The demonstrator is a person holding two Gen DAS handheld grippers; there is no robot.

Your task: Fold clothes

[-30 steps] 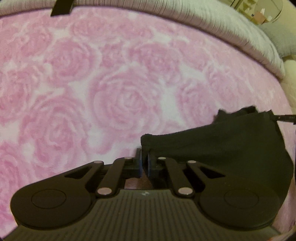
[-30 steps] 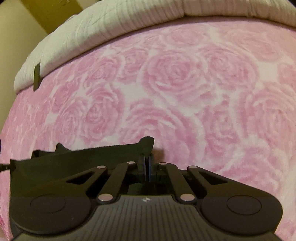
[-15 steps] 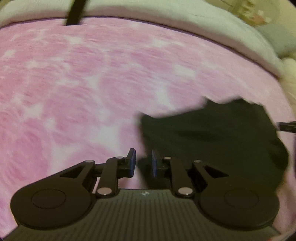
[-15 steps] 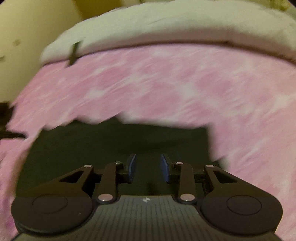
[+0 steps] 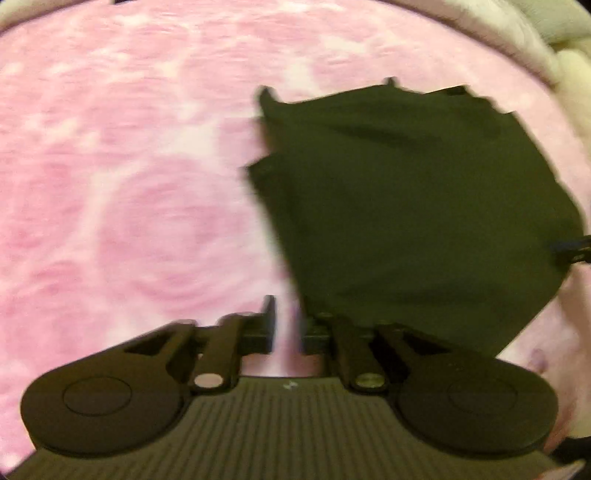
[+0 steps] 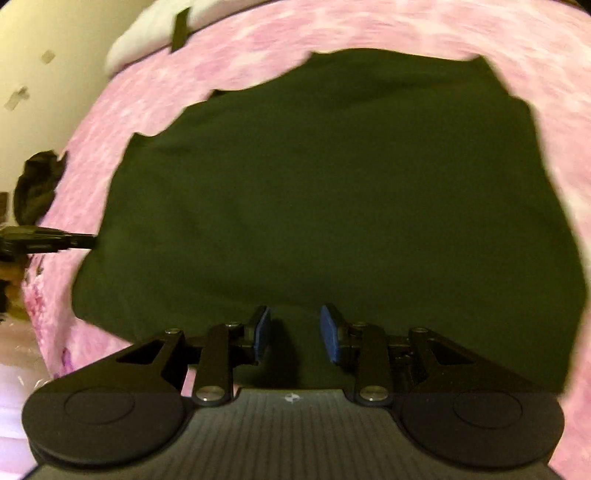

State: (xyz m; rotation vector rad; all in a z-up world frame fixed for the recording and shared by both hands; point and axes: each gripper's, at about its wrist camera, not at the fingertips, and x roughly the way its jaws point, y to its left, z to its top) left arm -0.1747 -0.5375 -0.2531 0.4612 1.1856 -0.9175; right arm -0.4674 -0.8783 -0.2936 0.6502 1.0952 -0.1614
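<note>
Pink rose-patterned plush blanket [image 5: 129, 221] covers the bed, edged by a pale ribbed quilt [image 6: 147, 44] against a cream wall [image 6: 44, 37]. On it lies the dark, matte garment [image 6: 332, 192], folded flat with ragged edges. The left gripper [image 5: 286, 321] is closing beside the garment with nothing between its jaws; the right gripper [image 6: 295, 328] hangs over it, blue pads [image 6: 328, 332] apart and empty.

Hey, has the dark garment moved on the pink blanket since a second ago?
Yes. The dark garment has dropped out of both claws and lies spread on the pink rose blanket, farther up toward the pale quilt.
</note>
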